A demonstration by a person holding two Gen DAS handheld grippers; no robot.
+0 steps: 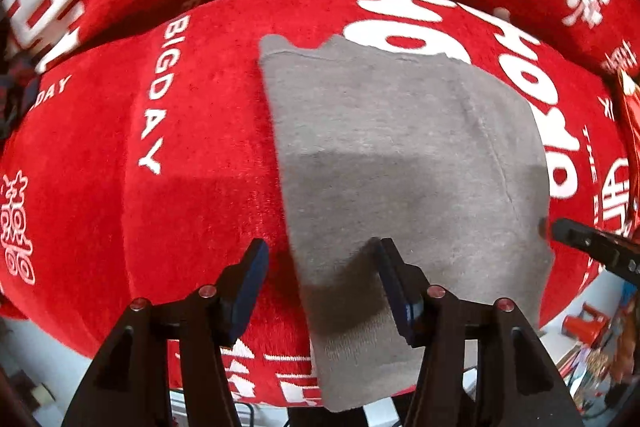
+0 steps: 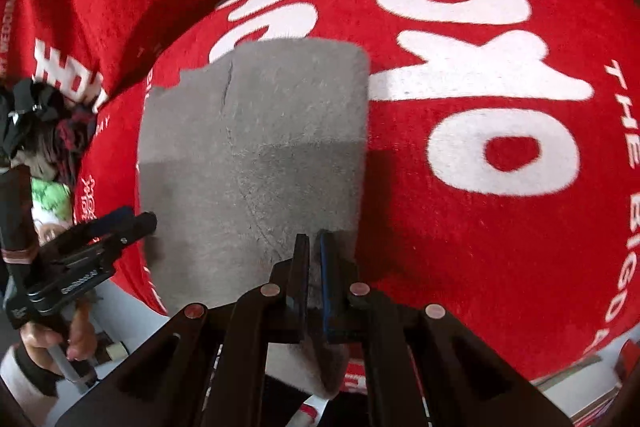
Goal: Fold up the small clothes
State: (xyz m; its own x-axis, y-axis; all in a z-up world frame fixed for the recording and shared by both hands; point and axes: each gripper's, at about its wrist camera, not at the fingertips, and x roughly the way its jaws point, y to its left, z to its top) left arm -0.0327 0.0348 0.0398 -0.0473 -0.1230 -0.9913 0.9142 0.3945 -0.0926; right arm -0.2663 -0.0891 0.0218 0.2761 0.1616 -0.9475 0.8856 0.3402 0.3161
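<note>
A grey garment (image 1: pixel 400 155) lies folded flat on a red blanket with white lettering (image 1: pixel 192 131); its near end hangs over the blanket's front edge. My left gripper (image 1: pixel 320 259) stands open over the garment's near left edge, one finger on the red side and one above the grey cloth, with no pad pressing. In the right wrist view my right gripper (image 2: pixel 313 247) is shut on the near right edge of the grey garment (image 2: pixel 256 147), and cloth shows between its pads. The left gripper (image 2: pixel 132 219) sits at the garment's left edge. The right gripper's tip (image 1: pixel 560 227) touches the garment's right edge.
A pile of dark clothes (image 2: pixel 44 115) and a green-and-white item (image 2: pixel 48 195) lie at the blanket's left. A hand (image 2: pixel 60 343) holds the left gripper's handle. Below the blanket's front edge is pale floor with a red object (image 1: pixel 580 325) and clutter.
</note>
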